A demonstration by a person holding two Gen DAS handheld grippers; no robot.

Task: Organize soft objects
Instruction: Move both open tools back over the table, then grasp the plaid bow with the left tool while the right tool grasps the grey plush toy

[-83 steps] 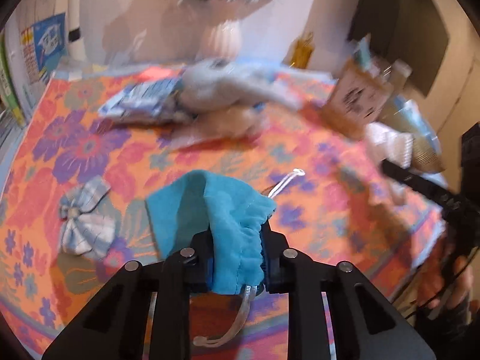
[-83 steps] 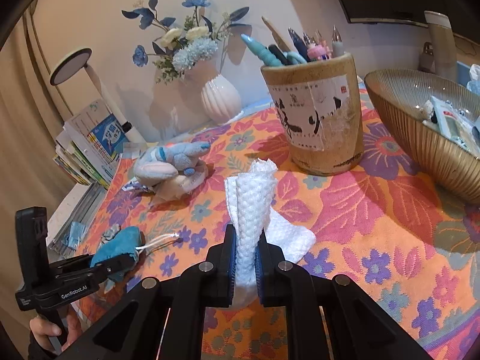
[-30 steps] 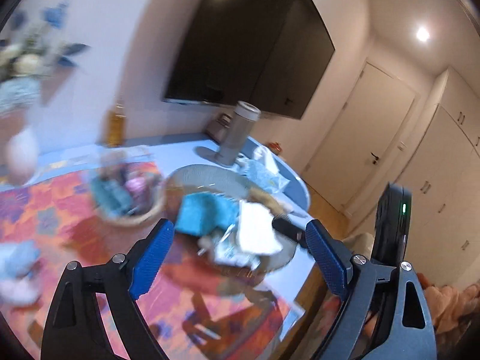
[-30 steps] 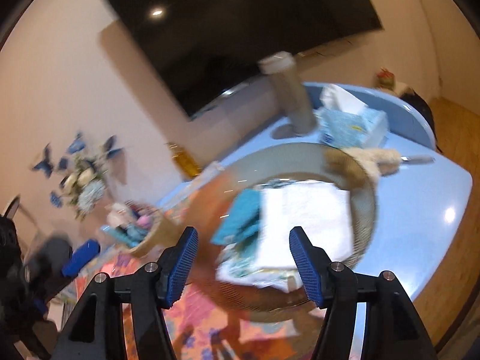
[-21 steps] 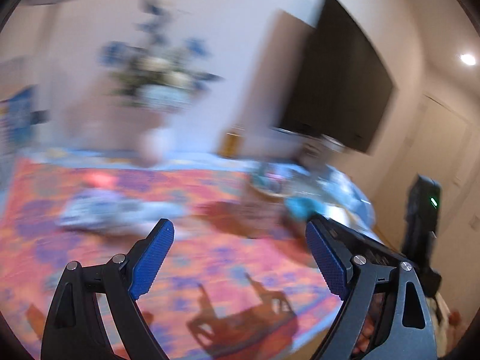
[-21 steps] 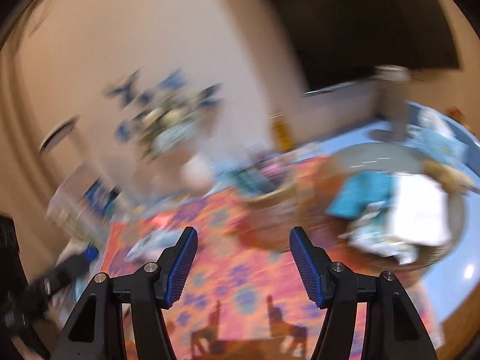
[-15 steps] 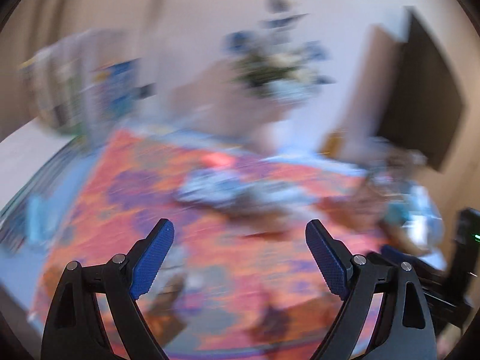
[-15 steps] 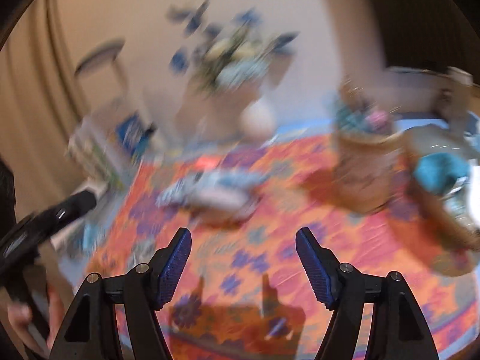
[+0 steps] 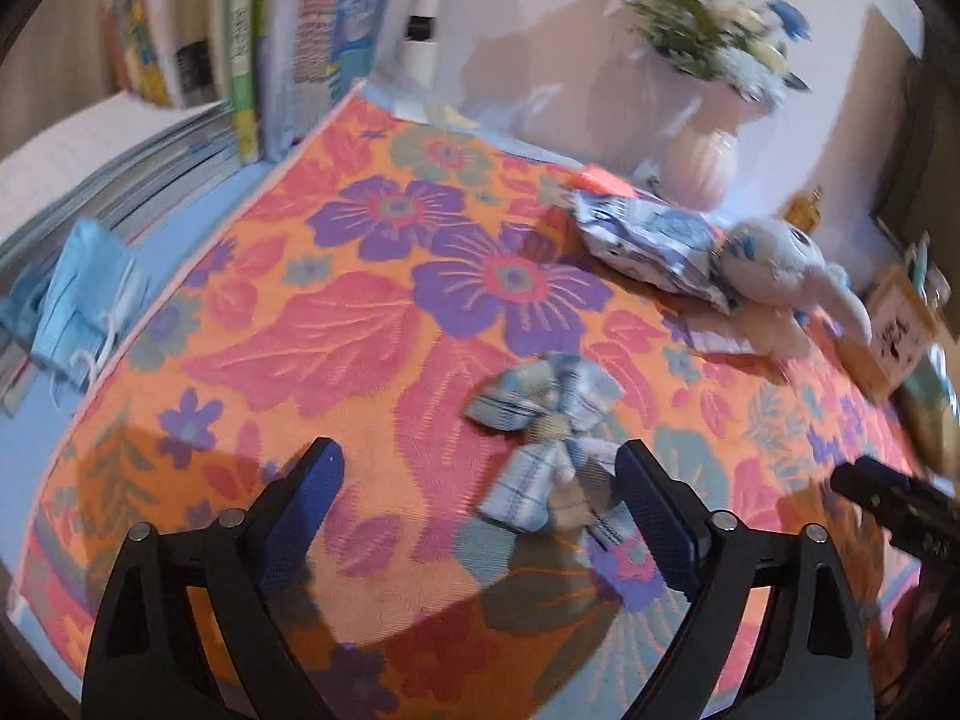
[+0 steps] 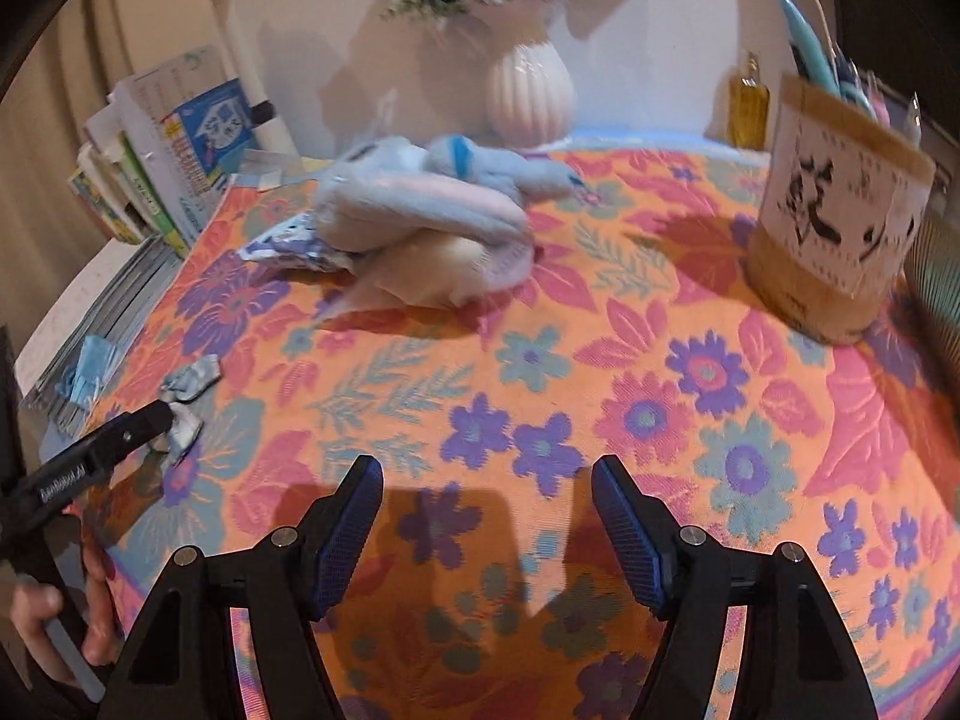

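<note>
My left gripper (image 9: pixel 477 495) is open and empty, just short of a blue-and-white checked fabric bow (image 9: pixel 543 420) lying on the floral tablecloth (image 9: pixel 336 324). The bow also shows in the right wrist view (image 10: pixel 186 396), beside the left gripper's tip (image 10: pixel 144 420). A pale blue-and-white plush toy (image 10: pixel 432 198) lies at the back on a cream cloth (image 10: pixel 432 276); it also shows in the left wrist view (image 9: pixel 780 270). My right gripper (image 10: pixel 486 498) is open and empty over the cloth's front middle.
A printed soft packet (image 9: pixel 648 240) lies beside the plush. A white vase (image 10: pixel 528 90) stands at the back. A pen holder (image 10: pixel 834 228) stands at right. Books (image 9: pixel 240 48) and a blue face mask (image 9: pixel 84 306) lie off the cloth's left edge.
Both grippers let go of the teal pouch and white cloth in the bowl at right, then swung back left, open, to the floral cloth. The left one now faces the bow.
</note>
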